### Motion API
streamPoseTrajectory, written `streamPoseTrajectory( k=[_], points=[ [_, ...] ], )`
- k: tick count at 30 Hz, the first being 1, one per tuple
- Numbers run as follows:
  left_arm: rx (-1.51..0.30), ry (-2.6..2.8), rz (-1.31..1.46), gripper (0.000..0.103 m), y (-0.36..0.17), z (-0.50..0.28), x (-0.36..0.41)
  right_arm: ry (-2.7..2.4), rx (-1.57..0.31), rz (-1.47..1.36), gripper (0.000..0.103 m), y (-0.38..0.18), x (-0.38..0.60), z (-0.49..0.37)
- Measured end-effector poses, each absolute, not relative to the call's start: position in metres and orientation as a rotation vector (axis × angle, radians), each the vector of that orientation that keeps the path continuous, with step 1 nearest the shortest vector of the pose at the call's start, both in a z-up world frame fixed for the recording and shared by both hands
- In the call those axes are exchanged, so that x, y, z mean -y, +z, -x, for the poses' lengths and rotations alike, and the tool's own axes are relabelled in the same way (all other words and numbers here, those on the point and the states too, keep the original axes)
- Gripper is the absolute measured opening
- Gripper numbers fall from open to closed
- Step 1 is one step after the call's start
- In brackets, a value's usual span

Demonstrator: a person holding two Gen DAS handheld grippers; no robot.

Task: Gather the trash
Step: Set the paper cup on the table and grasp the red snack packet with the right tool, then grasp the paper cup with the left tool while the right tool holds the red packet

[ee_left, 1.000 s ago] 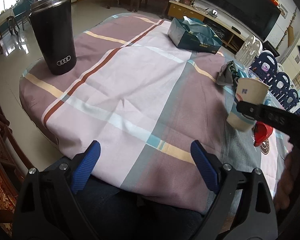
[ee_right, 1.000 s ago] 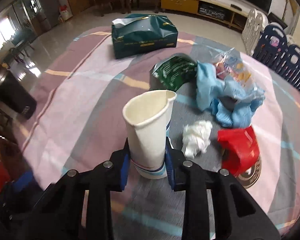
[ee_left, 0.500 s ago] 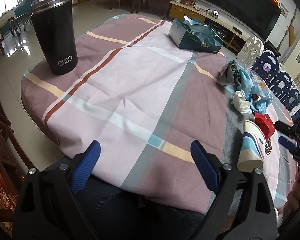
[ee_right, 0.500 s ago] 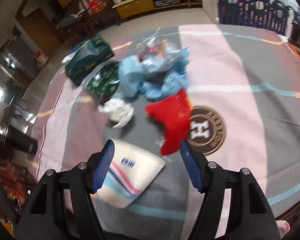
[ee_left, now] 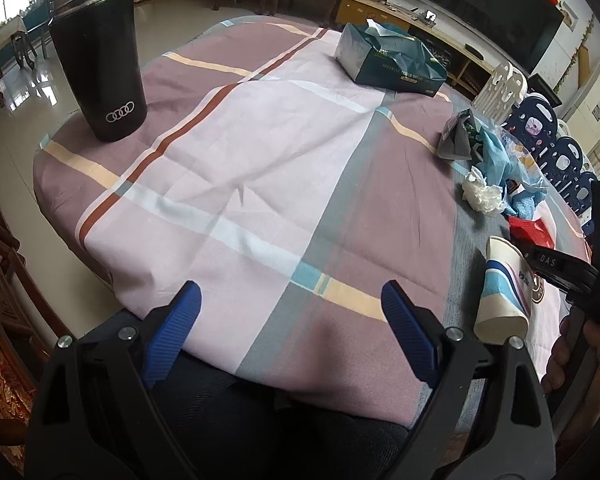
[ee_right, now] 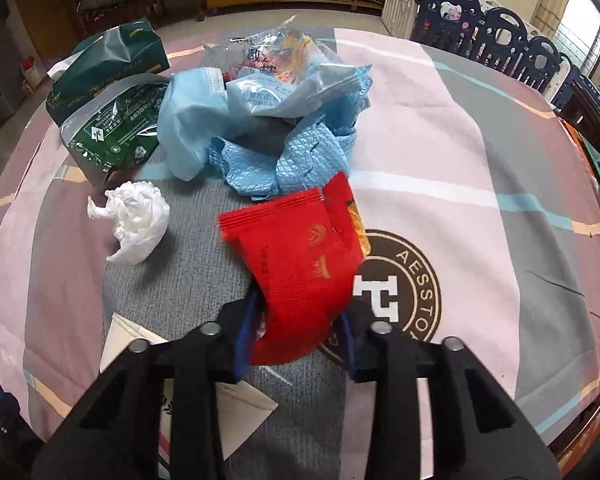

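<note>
A red snack wrapper (ee_right: 300, 264) lies on the tablecloth, its near end between the fingers of my right gripper (ee_right: 300, 332), which stand close on both sides of it. A paper cup (ee_left: 502, 288) lies on its side near the table's front edge; it also shows under the gripper in the right wrist view (ee_right: 140, 344). A crumpled white tissue (ee_right: 136, 220), blue cloths (ee_right: 284, 160), a clear plastic bag (ee_right: 284, 80) and a green foil packet (ee_right: 112, 128) lie beyond. My left gripper (ee_left: 292, 320) is open and empty over the near table edge.
A black tumbler (ee_left: 100, 64) stands at the table's far left. A dark green tissue pack (ee_left: 392, 60) sits at the far side. A round logo print (ee_right: 400, 296) marks the cloth right of the wrapper. Chairs and a fence stand beyond the table.
The right gripper let go of the paper cup, which now lies on its side. The gripper moved forward and narrowed around the red wrapper. The left gripper stayed put.
</note>
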State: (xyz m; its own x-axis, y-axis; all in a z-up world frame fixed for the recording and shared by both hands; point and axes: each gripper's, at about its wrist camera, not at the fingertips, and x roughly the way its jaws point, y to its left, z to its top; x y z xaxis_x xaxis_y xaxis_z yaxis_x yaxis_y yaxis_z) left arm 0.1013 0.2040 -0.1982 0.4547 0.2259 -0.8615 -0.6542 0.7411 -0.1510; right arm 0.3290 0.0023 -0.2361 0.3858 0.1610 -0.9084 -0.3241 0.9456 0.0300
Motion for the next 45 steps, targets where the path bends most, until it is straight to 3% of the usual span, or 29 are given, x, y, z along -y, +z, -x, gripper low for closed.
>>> streamPoseTrajectory(
  k=[12,32,45],
  points=[
    [-0.930,0.559,0.491,0.091,-0.194,-0.103,-0.200,0.255,-1.078,-0.008,0.028,-0.199,0.075,-0.276],
    [-0.909,0.550,0.502,0.091,-0.191,-0.101,-0.201,0.517,-1.140,0.098,0.028,-0.218,-0.028,-0.242],
    [-0.910,0.548,0.499,0.091,-0.191,-0.101,-0.200,0.424,-1.122,-0.100,0.028,-0.198,0.048,-0.223]
  ],
)
